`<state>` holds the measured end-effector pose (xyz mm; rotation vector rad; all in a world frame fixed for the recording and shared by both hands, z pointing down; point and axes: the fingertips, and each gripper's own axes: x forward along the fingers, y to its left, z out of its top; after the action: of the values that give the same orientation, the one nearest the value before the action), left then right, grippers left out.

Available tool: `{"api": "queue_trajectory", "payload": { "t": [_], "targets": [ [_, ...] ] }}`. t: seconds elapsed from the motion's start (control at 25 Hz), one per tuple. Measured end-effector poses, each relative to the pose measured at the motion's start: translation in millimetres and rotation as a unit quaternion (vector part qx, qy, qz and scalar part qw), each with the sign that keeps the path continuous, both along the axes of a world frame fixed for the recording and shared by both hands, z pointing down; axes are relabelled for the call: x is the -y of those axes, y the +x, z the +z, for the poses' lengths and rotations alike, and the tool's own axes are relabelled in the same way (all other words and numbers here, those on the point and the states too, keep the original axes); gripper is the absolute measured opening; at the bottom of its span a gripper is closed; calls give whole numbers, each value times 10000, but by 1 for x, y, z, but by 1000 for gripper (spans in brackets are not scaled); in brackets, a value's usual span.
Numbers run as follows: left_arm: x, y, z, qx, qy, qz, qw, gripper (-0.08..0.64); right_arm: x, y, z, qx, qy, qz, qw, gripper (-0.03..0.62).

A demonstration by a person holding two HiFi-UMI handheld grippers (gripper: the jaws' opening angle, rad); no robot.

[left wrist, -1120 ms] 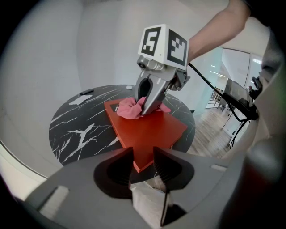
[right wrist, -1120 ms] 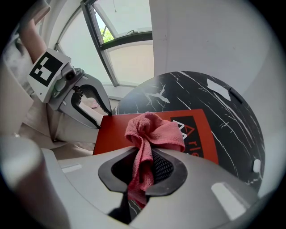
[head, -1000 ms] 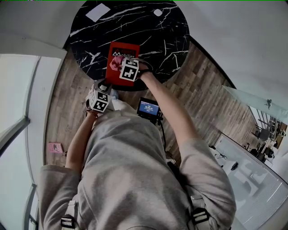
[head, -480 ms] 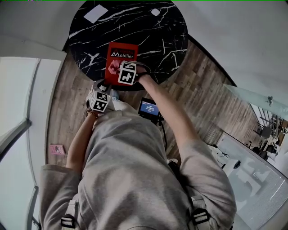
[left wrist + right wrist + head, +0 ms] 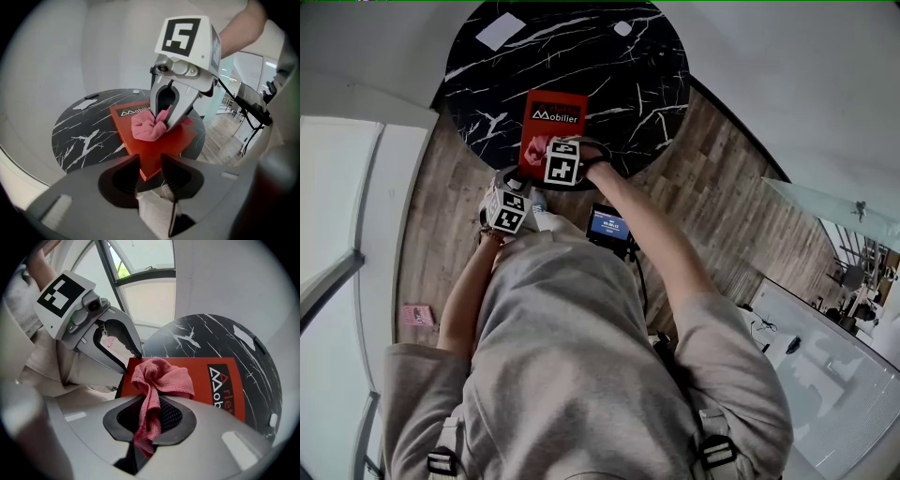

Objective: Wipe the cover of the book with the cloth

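A red book [image 5: 555, 117] lies on the round black marble table [image 5: 609, 75], near its front edge. My right gripper [image 5: 151, 405] is shut on a pink cloth [image 5: 161, 378], whose bunched end rests on the book's cover [image 5: 206, 385]. In the head view the cloth [image 5: 534, 148] sits on the near part of the cover, below the white title. My left gripper [image 5: 150, 161] is at the table's near edge, its jaws closed on the book's near corner [image 5: 149, 169]. The right gripper [image 5: 161, 123] and the cloth [image 5: 147, 129] show above the cover in the left gripper view.
A white card [image 5: 502, 29] and a small white piece [image 5: 623, 28] lie at the table's far side. A small device with a blue screen [image 5: 609, 225] stands by my legs. A pink thing [image 5: 416, 312] lies on the wooden floor. A glass surface [image 5: 825, 356] is at the right.
My right gripper has drawn the cloth toward me across the cover, uncovering the book's title. The left gripper has stayed at the book's near corner.
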<state>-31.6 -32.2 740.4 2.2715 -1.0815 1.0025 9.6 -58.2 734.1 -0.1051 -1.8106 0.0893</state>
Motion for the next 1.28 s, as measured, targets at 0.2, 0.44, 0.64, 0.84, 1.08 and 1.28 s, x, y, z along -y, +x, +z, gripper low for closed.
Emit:
{"api": "queue_trajectory", "payload": {
  "t": [0.2, 0.44, 0.64, 0.84, 1.08, 1.28],
  "targets": [
    [1, -1, 1, -15, 73, -30, 10000, 137, -8, -2, 2, -60, -54, -59, 9999, 69],
    [0, -1, 0, -38, 158, -43, 9999, 137, -18, -4, 2, -130, -32, -186, 9997, 69],
    [0, 0, -1, -67, 162, -9, 9998, 137, -25, -5, 1, -125, -113, -207, 9996, 69],
    [0, -1, 0, -50, 140, -10, 9999, 137, -35, -8, 1, -79, -144, -189, 9997, 69],
    [-1, -1, -1, -37, 138, -3, 9999, 137, -46, -9, -1, -11, -249, -123, 9996, 69],
    [0, -1, -1, -46, 136, 9, 9999, 137, -51, -11, -3, 149, -458, 143, 9987, 69]
  ]
}}
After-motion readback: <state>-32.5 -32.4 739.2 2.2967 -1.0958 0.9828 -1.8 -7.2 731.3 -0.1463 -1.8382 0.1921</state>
